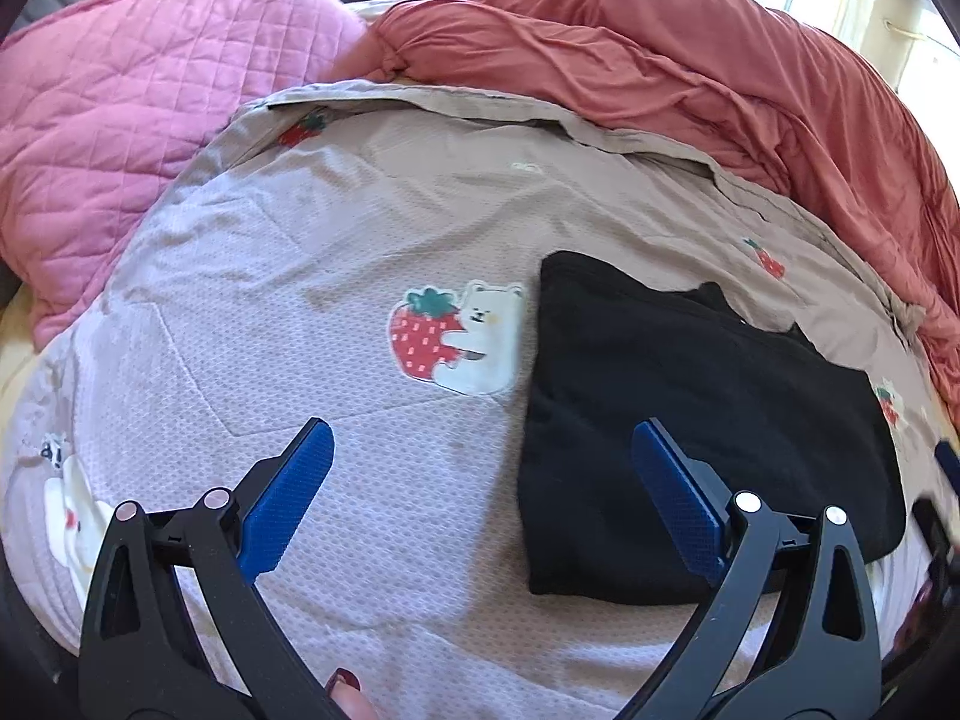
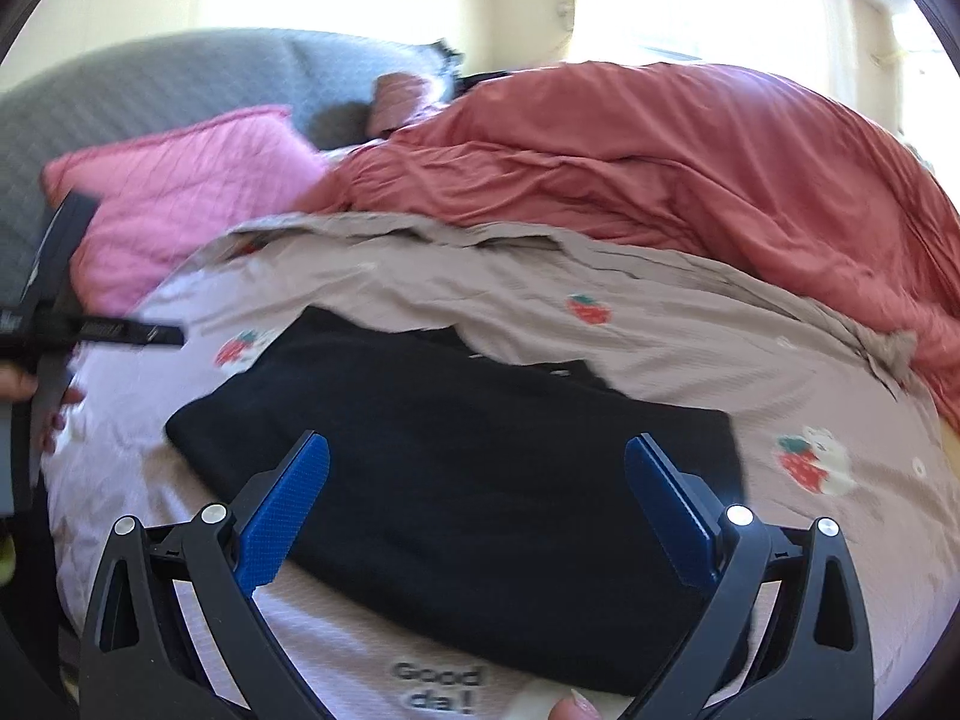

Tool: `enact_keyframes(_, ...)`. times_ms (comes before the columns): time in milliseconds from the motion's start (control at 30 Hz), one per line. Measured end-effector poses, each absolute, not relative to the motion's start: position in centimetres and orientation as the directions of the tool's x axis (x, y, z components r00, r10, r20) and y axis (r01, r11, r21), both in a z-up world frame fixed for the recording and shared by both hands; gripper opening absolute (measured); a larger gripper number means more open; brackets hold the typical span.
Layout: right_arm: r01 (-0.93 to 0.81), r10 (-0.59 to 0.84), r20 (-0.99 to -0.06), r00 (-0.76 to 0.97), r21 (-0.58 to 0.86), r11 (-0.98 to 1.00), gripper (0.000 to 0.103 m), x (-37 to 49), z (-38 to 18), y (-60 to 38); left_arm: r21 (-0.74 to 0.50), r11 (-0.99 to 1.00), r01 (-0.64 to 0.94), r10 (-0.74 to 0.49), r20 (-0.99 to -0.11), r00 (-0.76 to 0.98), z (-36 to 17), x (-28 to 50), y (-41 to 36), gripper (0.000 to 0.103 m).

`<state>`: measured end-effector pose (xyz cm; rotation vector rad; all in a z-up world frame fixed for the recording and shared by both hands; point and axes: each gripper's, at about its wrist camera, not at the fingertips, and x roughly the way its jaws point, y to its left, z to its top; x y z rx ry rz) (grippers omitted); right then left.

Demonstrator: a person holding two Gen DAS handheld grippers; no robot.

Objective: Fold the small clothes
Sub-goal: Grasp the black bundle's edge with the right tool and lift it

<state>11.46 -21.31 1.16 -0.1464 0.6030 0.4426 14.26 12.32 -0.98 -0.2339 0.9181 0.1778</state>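
A folded black garment (image 1: 690,420) lies flat on a beige bed sheet (image 1: 336,228) printed with strawberries and bears. In the left wrist view my left gripper (image 1: 483,438) is open and empty, above the sheet, its right finger over the garment's left edge. In the right wrist view the black garment (image 2: 456,468) fills the middle. My right gripper (image 2: 477,450) is open and empty, hovering just above it. The left gripper's body shows blurred at the left edge of the right wrist view (image 2: 54,330).
A pink quilted pillow (image 1: 138,96) lies at the back left. A rumpled coral duvet (image 1: 690,60) is heaped along the back and right. A grey headboard (image 2: 150,84) stands behind. A bright window (image 2: 750,6) is at the far right.
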Motion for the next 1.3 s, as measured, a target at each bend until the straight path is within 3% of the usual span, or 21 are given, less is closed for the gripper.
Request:
enact_keyframes(433, -0.611, 0.359, -0.692, 0.626, -0.150, 0.777, 0.098, 9.3, -2.4, -8.3, -0.192, 0.924, -0.330, 0.039, -0.812, 0.583, -2.5, 14.2, 17.5, 0.094)
enact_keyframes(867, -0.630, 0.231, -0.719, 0.656, -0.353, 0.692, 0.095, 9.0, -7.4, -0.4, -0.329, 0.881, -0.339, -0.074, -0.804, 0.590, -3.9, 15.7, 20.5, 0.094)
enact_keyframes(1033, -0.622, 0.217, -0.673, 0.707, -0.447, 0.642, 0.074, 8.6, -8.5, 1.4, -0.358, 0.872, -0.334, -0.110, -0.808, 0.579, -4.6, 16.4, 20.6, 0.094)
enact_keyframes(1100, -0.636, 0.241, -0.667, 0.705, -0.444, 0.632, 0.045, 8.7, -8.4, 1.5, -0.390, 0.858, -0.335, -0.142, -0.807, 0.574, -5.1, 16.7, 20.8, 0.094)
enact_keyframes(1167, -0.650, 0.282, -0.655, 0.701, -0.424, 0.631, 0.022, 8.3, -7.7, 1.3, -0.422, 0.842, -0.336, -0.182, -0.809, 0.559, -5.9, 17.2, 20.8, 0.094)
enact_keyframes(1300, -0.651, 0.340, -0.666, 0.664, -0.290, 0.702, 0.014, 9.2, -6.1, -0.8, -0.473, 0.826, -0.309, -0.263, -0.806, 0.530, -6.9, 18.5, 20.1, 0.094)
